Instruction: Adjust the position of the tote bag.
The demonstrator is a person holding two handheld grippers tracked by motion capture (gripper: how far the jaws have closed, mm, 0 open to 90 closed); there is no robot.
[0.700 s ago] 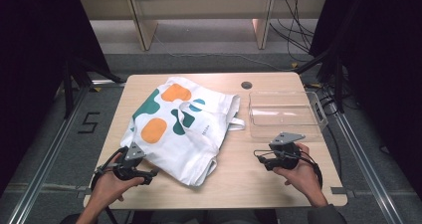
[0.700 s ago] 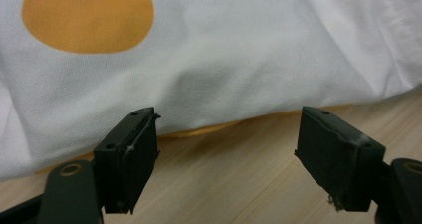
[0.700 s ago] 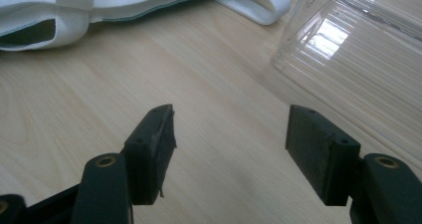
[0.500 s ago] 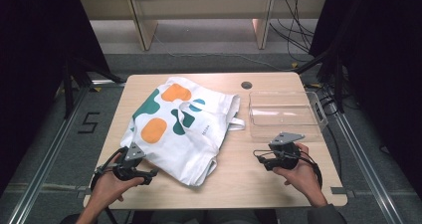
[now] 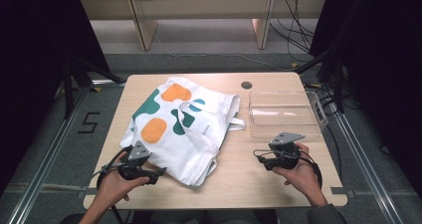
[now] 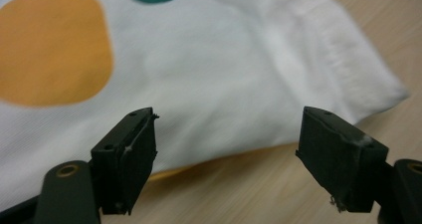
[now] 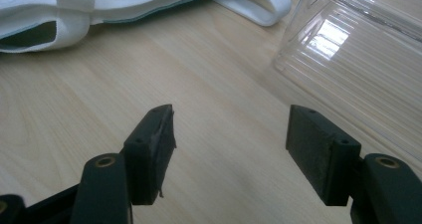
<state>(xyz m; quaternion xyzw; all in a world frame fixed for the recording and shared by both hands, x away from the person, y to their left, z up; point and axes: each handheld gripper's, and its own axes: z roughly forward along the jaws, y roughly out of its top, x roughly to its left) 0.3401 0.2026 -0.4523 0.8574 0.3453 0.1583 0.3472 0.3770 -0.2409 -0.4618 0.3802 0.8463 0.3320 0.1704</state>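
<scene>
The left gripper (image 5: 155, 174) sits right at the near edge of the white bag (image 5: 189, 122), jaws spread wide and empty. The right gripper (image 5: 260, 157), also spread, is farther off.

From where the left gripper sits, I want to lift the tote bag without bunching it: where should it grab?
Probably the near bottom edge of the tote bag, coming in low and level from the person's side. The left gripper already faces that edge with open jaws, and the cloth lies flat on the table, its fold slightly raised, offering a thin lip.
</scene>
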